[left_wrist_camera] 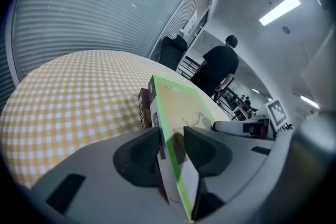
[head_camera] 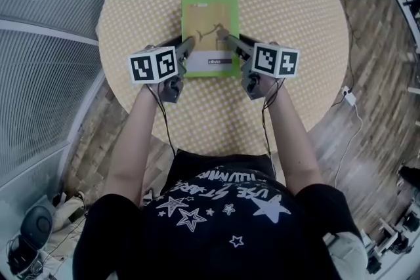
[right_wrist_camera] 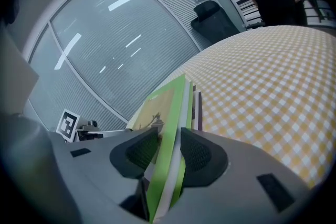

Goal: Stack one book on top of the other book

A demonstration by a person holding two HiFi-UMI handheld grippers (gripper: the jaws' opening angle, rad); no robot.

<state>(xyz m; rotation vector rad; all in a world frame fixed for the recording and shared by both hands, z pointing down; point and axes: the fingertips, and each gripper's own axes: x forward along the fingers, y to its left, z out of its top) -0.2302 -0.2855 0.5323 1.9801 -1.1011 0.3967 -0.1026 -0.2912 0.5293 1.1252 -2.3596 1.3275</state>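
Green-covered book [head_camera: 210, 29] lay directly over a darker book [left_wrist_camera: 144, 108] on the yellow-checked surface [head_camera: 295, 23]. The left claw [head_camera: 189, 44] was clenched on its near left corner and the right claw [head_camera: 230, 42] on its near right corner, both gripping the book's thickness.

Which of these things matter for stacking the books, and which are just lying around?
Job: green book, gripped by left gripper and right gripper; brown book below it; checked table.
Lying about: white plug with cable on the floor; dark chair beyond the table; person standing behind.
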